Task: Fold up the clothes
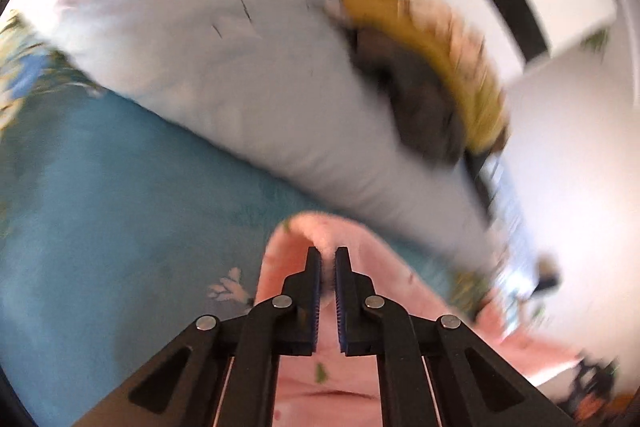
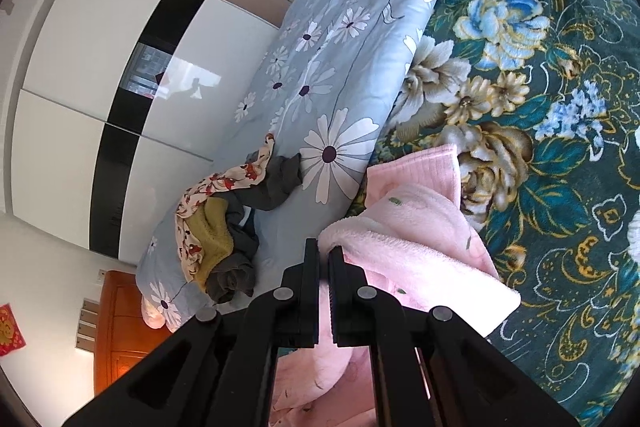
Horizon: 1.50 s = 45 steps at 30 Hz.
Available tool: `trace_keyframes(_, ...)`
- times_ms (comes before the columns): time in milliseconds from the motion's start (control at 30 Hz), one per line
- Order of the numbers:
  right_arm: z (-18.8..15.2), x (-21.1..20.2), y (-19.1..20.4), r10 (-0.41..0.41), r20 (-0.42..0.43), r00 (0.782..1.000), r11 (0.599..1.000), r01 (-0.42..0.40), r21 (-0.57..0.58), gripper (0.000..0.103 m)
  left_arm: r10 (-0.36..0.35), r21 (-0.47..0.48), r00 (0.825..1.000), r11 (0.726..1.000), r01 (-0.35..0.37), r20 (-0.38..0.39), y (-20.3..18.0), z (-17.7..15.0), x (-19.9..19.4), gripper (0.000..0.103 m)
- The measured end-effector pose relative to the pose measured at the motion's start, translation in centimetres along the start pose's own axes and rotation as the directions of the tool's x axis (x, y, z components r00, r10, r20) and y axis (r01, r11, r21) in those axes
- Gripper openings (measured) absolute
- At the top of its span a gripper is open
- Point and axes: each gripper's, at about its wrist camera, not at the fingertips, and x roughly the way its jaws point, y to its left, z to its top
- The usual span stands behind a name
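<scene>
**Both grippers pinching the pink fleece on the bed**

Left wrist view first, and it's pretty blurry. The left gripper [image 1: 328, 251] has its jaws nearly together with a fold of the pink fleece garment [image 1: 344, 367] pinched between the pads. The fleece hangs just under the gripper, over a teal bedspread [image 1: 100, 207]. Beyond it there's a pale blue quilt [image 1: 224, 67] with a smear of yellow and dark clothes [image 1: 424, 75] on top, too blurred to say more.

Right wrist view is sharp. The right gripper [image 2: 324, 247] is also closed down to a thin gap, clamping an edge of the same pink fleece garment [image 2: 420, 251], which lies bunched on the floral teal bedspread [image 2: 560, 147], touching the daisy-print quilt [image 2: 332, 67]. A pile of clothes [image 2: 224, 227] sits on that quilt, near a white wardrobe [image 2: 80, 67].
</scene>
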Motion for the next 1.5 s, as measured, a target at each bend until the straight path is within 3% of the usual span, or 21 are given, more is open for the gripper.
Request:
trace_keyframes(67, -0.2, -1.3, 0.6, 0.021, 0.007, 1.0, 1.0, -0.021, -0.018, 0.004, -0.033, -0.039, 0.994, 0.999, 0.037, 0.106, 0.3, 0.2, -4.5, 0.007)
trace_keyframes(133, -0.2, -2.7, 1.9, 0.05, 0.017, 0.999, 0.997, -0.049, -0.057, 0.004, -0.024, -0.024, 0.983, 0.999, 0.029, 0.18, 0.2, 0.6, -8.6, 0.007)
trace_keyframes(267, 1.7, -1.9, 5.4, 0.083, 0.027, 0.996, 0.984, -0.078, -0.161, 0.004, 0.033, 0.033, 0.976, 0.999, -0.041, 0.217, -0.5, 3.5, -10.9, 0.007)
trace_keyframes(367, 3.7, 3.8, 7.5, 0.065, -0.02, 0.998, 0.979, -0.068, -0.195, 0.004, 0.111, 0.022, 0.97, 0.993, -0.119, 0.215, -0.3, 6.4, -8.5, 0.007)
trace_keyframes(433, 4.7, 10.8, 8.5, 0.001, -0.08, 0.997, 0.976, -0.018, -0.216, 0.004, 0.163, -0.027, 0.968, 0.987, -0.161, 0.192, 0.7, 8.2, -5.8, 0.007)
trace_keyframes(533, 5.2, 19.6, 9.2, -0.101, -0.153, 0.983, 0.97, 0.063, -0.234, 0.004, 0.228, -0.097, 0.962, 0.972, -0.215, 0.148, 2.4, 9.6, -2.0, 0.007)
trace_keyframes(633, 5.5, 27.2, 10.7, -0.161, -0.206, 0.965, 0.957, 0.102, -0.271, 0.004, 0.259, -0.11, 0.959, 0.963, -0.246, 0.119, 3.1, 10.6, 0.6, 0.007)
trace_keyframes(767, 5.4, 32.8, 13.5, -0.208, -0.214, 0.955, 0.916, 0.113, -0.386, 0.004, 0.317, -0.086, 0.944, 0.947, -0.309, 0.094, 3.4, 11.8, 3.2, 0.007)
trace_keyframes(867, 5.1, 36.1, 14.0, -0.273, -0.222, 0.936, 0.882, 0.152, -0.446, 0.006, 0.353, -0.128, 0.934, 0.93, -0.345, 0.054, 4.8, 12.1, 5.0, 0.007)
trace_keyframes(933, 4.8, 37.4, 13.5, -0.294, -0.247, 0.923, 0.875, 0.156, -0.459, 0.006, 0.332, -0.179, 0.943, 0.93, -0.321, 0.034, 5.8, 12.0, 5.6, 0.007)
trace_keyframes(1033, 4.5, 37.5, 13.4, -0.29, -0.271, 0.918, 0.865, 0.13, -0.485, 0.007, 0.3, -0.203, 0.953, 0.936, -0.288, 0.033, 6.1, 11.5, 5.2, 0.012)
trace_keyframes(1067, 4.4, 37.1, 13.4, -0.283, -0.279, 0.918, 0.863, 0.117, -0.492, 0.016, 0.291, -0.2, 0.956, 0.939, -0.281, 0.025, 6.0, 11.4, 5.1, 0.014)
trace_keyframes(1100, 4.4, 36.7, 13.5, -0.274, -0.29, 0.917, 0.861, 0.1, -0.499, 0.034, 0.29, -0.195, 0.957, 0.939, -0.282, 0.011, 5.8, 11.3, 4.8, 0.023)
trace_keyframes(1133, 4.5, 35.9, 13.6, -0.257, -0.303, 0.918, 0.861, 0.075, -0.503, 0.042, 0.288, -0.191, 0.958, 0.94, -0.283, -0.003, 5.7, 11.2, 4.6, 0.035)
trace_keyframes(1167, 4.5, 35.0, 13.8, -0.233, -0.317, 0.919, 0.862, 0.044, -0.505, 0.047, 0.287, -0.187, 0.958, 0.94, -0.285, -0.016, 5.6, 11.1, 4.3, 0.041)
trace_keyframes(1200, 4.6, 34.1, 14.1, -0.209, -0.331, 0.92, 0.862, 0.013, -0.507, 0.047, 0.284, -0.18, 0.959, 0.942, -0.282, -0.018, 5.2, 10.8, 3.8, 0.047)
trace_keyframes(1333, 5.3, 27.6, 13.4, -0.139, -0.272, 0.952, 0.847, -0.028, -0.532, 0.048, 0.291, -0.131, 0.956, 0.948, -0.291, -0.015, 3.7, 8.8, 1.3, 0.054)
trace_keyframes(1433, 5.4, 23.1, 9.4, -0.199, -0.205, 0.958, 0.833, 0.055, -0.551, 0.052, 0.313, -0.08, 0.95, 0.947, -0.312, -0.004, 2.3, 6.5, -0.3, 0.056)
trace_keyframes(1500, 4.8, 21.4, 4.7, -0.27, -0.208, 0.94, 0.835, 0.12, -0.538, 0.052, 0.327, -0.058, 0.945, 0.943, -0.327, -0.001, 1.6, 4.6, -1.0, 0.058)
